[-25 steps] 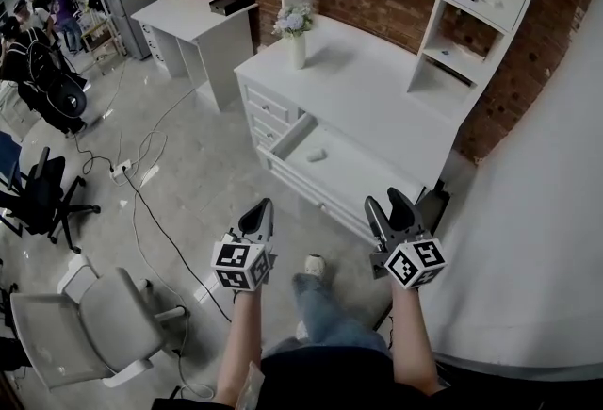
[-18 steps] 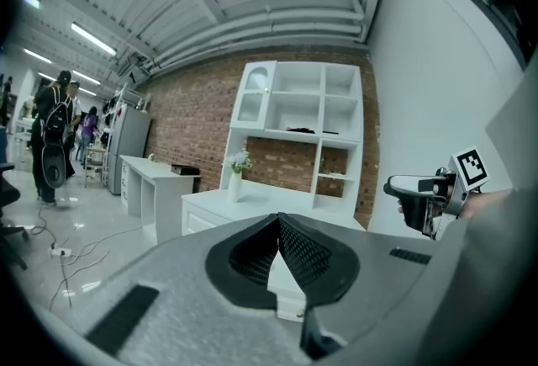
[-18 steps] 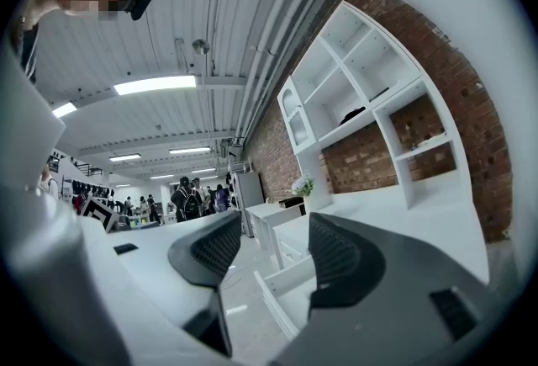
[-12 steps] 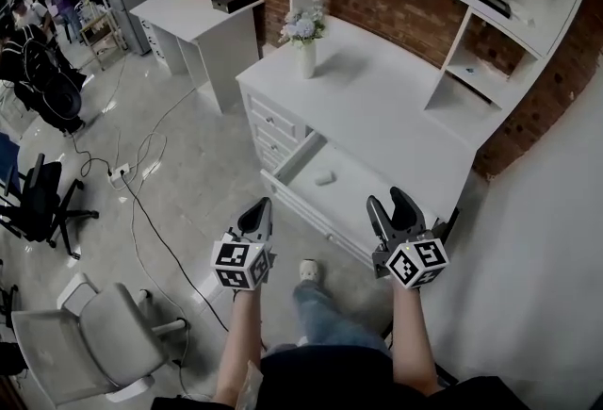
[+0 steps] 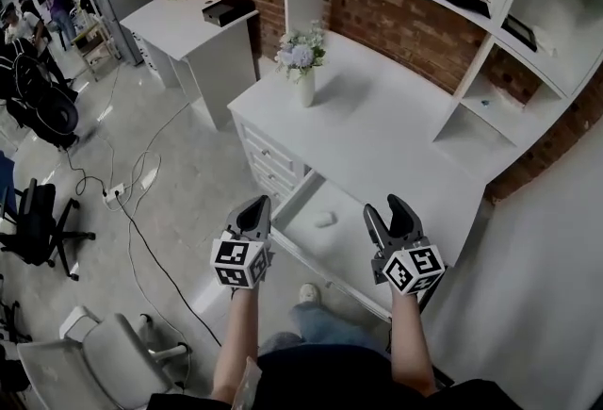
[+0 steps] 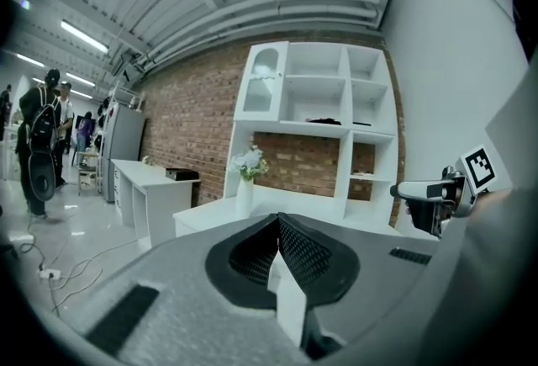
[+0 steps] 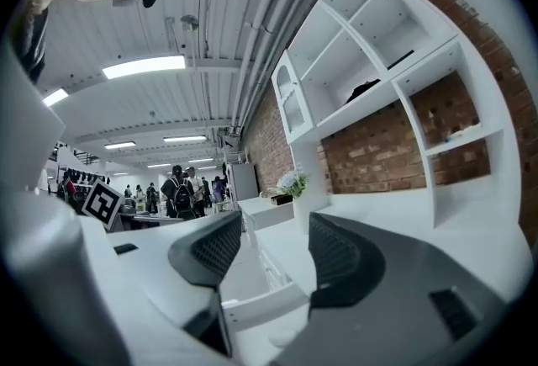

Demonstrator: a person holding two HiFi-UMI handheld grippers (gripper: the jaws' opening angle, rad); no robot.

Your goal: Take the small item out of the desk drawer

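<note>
Small item [image 5: 323,220] lies untouched: right tongs [image 5: 388,208] apart (left tongs [image 5: 255,205] together).

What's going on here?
A person stands at a white desk with a claw in each hand. The drawer is open, and a small white item lies inside. The left claw is shut and empty, the right claw is open. Both hover by the drawer front; nothing is grasped yet.

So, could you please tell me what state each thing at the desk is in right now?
Drawer: pulled open.
Small item: lying inside the drawer, untouched.
Left gripper: shut, empty.
Right gripper: open, empty.
Vase: upright on the desk.
Side drawers: closed.
</note>
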